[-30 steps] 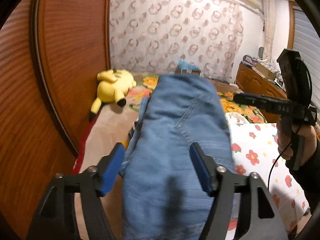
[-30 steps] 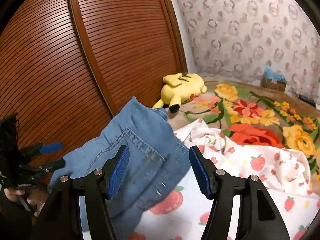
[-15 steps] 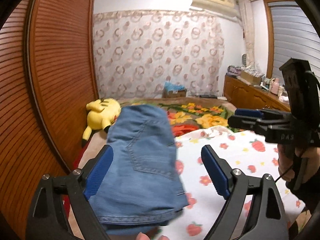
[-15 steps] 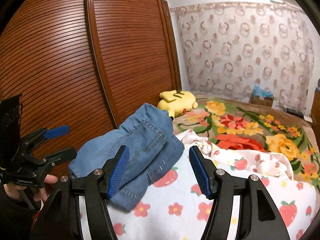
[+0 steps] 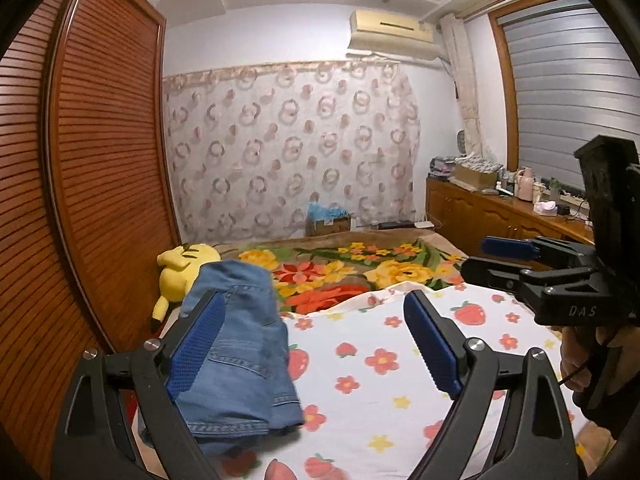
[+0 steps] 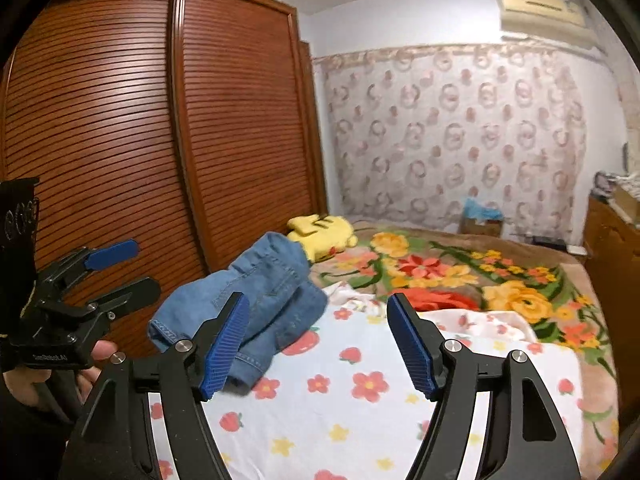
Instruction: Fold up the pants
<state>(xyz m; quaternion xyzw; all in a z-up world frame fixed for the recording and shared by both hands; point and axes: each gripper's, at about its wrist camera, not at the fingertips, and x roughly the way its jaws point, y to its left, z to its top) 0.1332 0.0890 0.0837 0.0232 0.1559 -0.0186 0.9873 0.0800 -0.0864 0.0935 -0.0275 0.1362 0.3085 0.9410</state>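
- At the left of both frames stands a slatted brown wardrobe point(image 5: 100, 184)
- The left tool point(image 5: 316, 348) fills the bottom of its own view, its blue pads spread wide and gripping nothing; in the right wrist view it shows at the left edge point(image 6: 120, 276), fingers apart
- The folded pants point(image 5: 240, 352) lie in a blue denim bundle in the lower left of the left view, on the strawberry sheet point(image 5: 380, 364), partly behind the left pad
- Above the pants lies a yellow plush toy point(image 5: 180, 272), touching their far end in the picture
- The right tool point(image 6: 318, 340) sits at the bottom centre of its view, wide apart and holding nothing, with the pants point(image 6: 260, 292) behind its left pad
- A floral blanket point(image 6: 460, 276) covers the bed to the centre right
- A wooden cabinet point(image 5: 492, 216) lines the right side
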